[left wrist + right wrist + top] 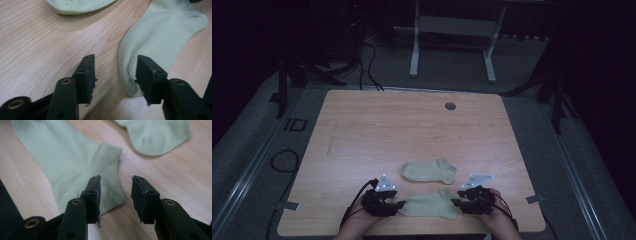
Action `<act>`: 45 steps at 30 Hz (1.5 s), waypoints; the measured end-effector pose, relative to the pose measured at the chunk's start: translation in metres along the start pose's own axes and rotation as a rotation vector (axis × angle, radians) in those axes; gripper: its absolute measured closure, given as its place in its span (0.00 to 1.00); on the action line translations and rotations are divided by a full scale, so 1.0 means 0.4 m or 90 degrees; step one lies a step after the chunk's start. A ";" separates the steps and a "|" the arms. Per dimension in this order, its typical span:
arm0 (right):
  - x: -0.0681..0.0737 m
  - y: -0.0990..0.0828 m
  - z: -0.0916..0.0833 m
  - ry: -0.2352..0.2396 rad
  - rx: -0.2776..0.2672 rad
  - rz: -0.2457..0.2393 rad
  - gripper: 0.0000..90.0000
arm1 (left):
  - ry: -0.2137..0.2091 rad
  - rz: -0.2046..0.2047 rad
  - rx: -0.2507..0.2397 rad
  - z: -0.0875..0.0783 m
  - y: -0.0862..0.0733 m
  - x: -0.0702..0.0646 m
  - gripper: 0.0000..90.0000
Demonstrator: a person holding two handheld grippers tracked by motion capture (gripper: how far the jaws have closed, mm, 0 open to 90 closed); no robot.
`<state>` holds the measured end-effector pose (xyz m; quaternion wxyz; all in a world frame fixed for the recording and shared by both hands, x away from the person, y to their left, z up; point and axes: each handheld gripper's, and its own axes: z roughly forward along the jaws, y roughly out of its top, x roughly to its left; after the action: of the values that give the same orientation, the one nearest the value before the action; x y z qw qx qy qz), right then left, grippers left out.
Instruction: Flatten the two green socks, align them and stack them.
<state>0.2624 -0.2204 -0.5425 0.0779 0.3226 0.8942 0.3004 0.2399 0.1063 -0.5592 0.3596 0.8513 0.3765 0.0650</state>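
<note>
Two pale green ankle socks lie on the wooden table (412,130). The near sock (429,205) stretches flat along the front edge, and the far sock (428,171) lies just behind it. My left gripper (398,205) is open at the near sock's left end. In the left gripper view that sock (160,37) has its rounded end between the jaws of the left gripper (116,62), close to the right one. My right gripper (456,202) is open at the sock's right end. In the right gripper view the near sock's (67,160) corner lies under the left jaw of the right gripper (116,182).
A round grey grommet (450,106) sits near the table's far edge. Beyond the table stand white desk legs (414,55), with dark stands at both sides. Cables (282,160) loop on the floor to the left. The far sock (77,5) (155,135) stays apart from both grippers.
</note>
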 end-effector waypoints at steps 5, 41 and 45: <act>0.012 -0.008 0.012 -0.013 0.023 -0.019 0.67 | -0.010 0.011 0.008 0.002 -0.002 -0.001 0.74; 0.007 0.042 -0.067 -0.010 -0.037 -0.025 0.93 | 0.011 0.029 -0.043 -0.052 0.060 -0.001 0.97; 0.001 0.053 -0.075 -0.016 -0.043 -0.023 0.93 | 0.018 0.028 -0.053 -0.058 0.076 0.004 0.97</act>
<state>0.2634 -0.2216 -0.5058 0.1055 0.3073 0.8883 0.3247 0.2501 0.1066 -0.5221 0.3878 0.8426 0.3599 0.1006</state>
